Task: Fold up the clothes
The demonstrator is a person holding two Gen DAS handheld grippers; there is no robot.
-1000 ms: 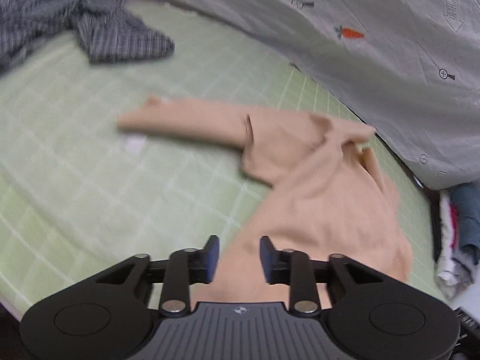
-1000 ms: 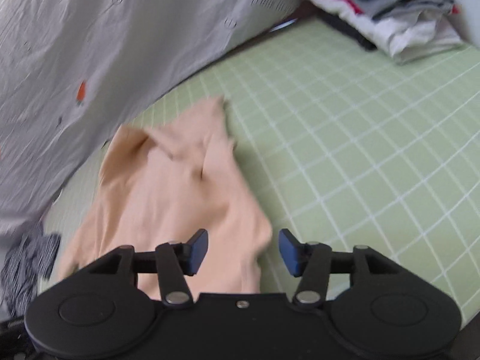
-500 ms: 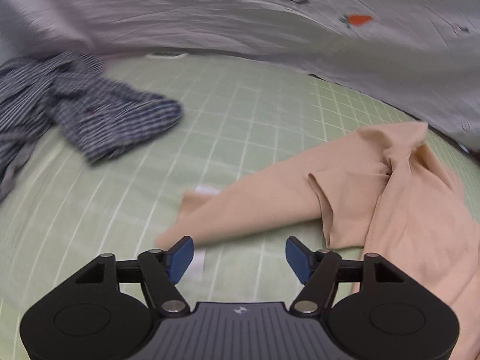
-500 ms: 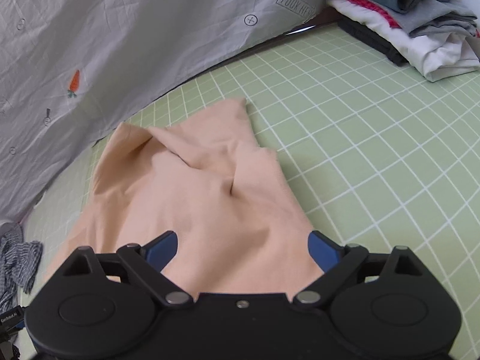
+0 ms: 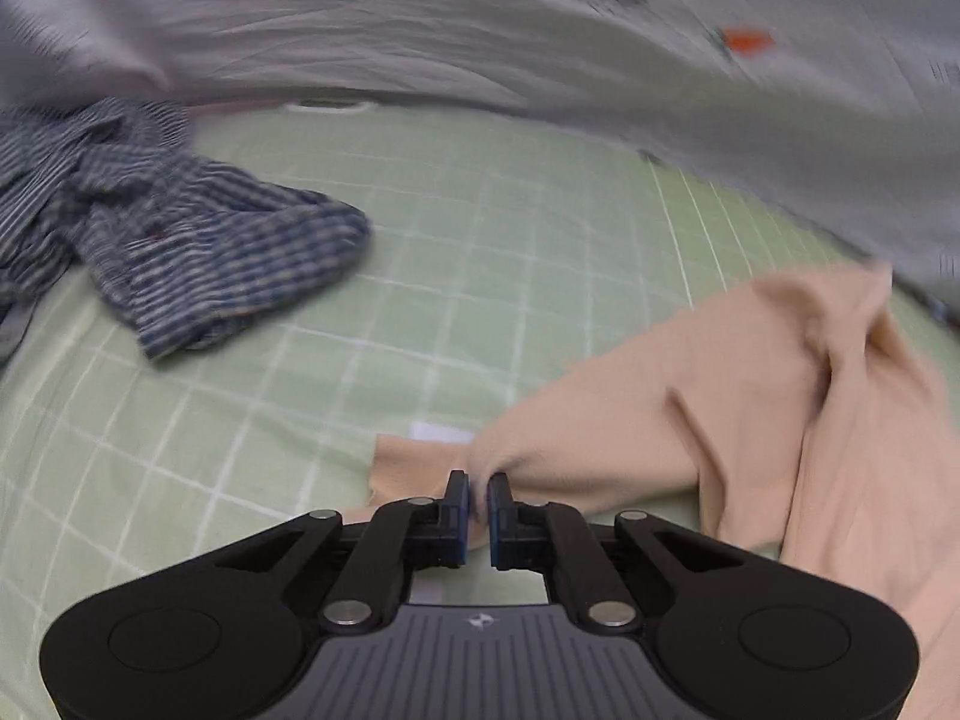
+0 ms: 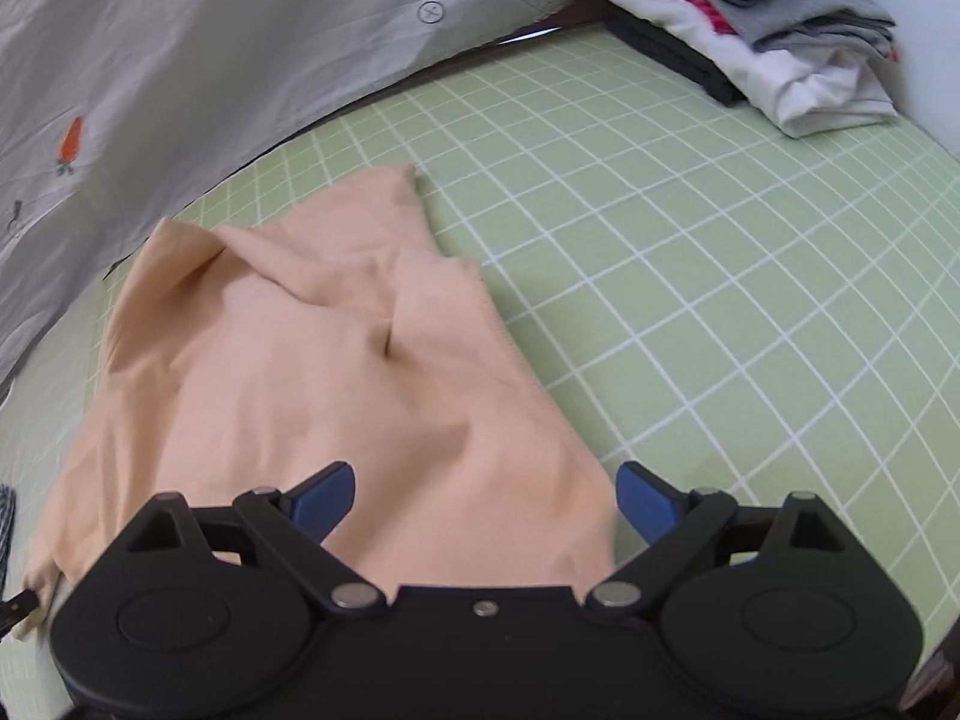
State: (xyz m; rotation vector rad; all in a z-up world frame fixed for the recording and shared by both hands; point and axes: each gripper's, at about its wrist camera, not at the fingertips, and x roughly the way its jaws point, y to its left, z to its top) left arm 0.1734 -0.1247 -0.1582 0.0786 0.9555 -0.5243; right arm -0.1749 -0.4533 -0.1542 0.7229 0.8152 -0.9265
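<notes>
A peach long-sleeved top [image 5: 750, 396] lies rumpled on a green checked mat [image 5: 480, 252]. One sleeve reaches out to the left, and my left gripper [image 5: 478, 495] is shut on that sleeve close to its cuff [image 5: 408, 468]. In the right wrist view the peach top [image 6: 312, 360] spreads over the mat [image 6: 720, 300]. My right gripper [image 6: 485, 495] is wide open just above the top's near hem, with cloth under both blue pads and nothing pinched.
A blue striped shirt [image 5: 180, 228] lies crumpled at the left. A grey printed sheet [image 5: 540, 30] hangs along the mat's far side. A stack of folded clothes [image 6: 768, 18] sits at the mat's far right corner. Bare mat stretches to the right of the top.
My left gripper has gone from wide open to shut on the sleeve near the cuff. My right gripper stays open over the hem and has moved in slightly.
</notes>
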